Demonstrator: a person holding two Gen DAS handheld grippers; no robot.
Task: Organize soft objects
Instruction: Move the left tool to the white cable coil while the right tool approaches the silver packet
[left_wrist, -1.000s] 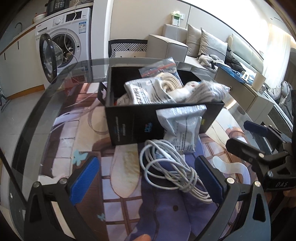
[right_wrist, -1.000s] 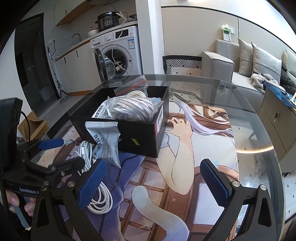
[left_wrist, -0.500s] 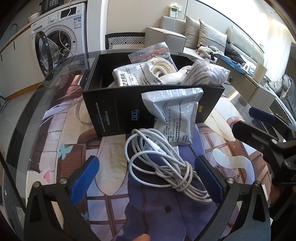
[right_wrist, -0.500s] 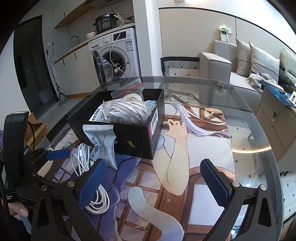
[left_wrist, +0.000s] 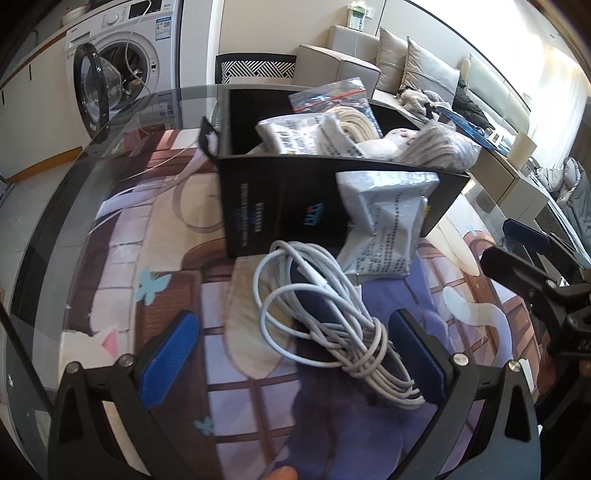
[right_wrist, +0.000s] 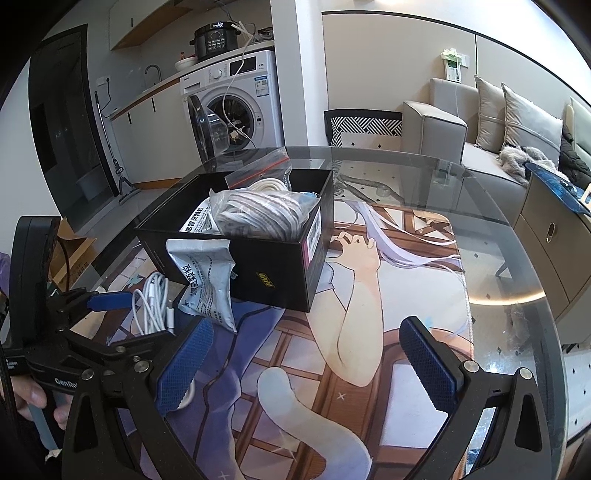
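Straddling the white cable (left_wrist: 332, 325), the left tongs (left_wrist: 291, 354) gape wide; right tongs (right_wrist: 306, 360) likewise spread, empty.

Left gripper (left_wrist: 291, 354) and right gripper (right_wrist: 308, 360): black angular frames, silver screws, blue ribbed pads (right_wrist: 183, 369); white lettering "GenRo…" beside the left gripper's screws.

Left gripper (left_wrist: 295, 354) wide open, straddling white cable coil (left_wrist: 332, 325) on printed mat (left_wrist: 166, 258). Silver pouch (left_wrist: 384, 225) leans on black box (left_wrist: 277, 206) just beyond.
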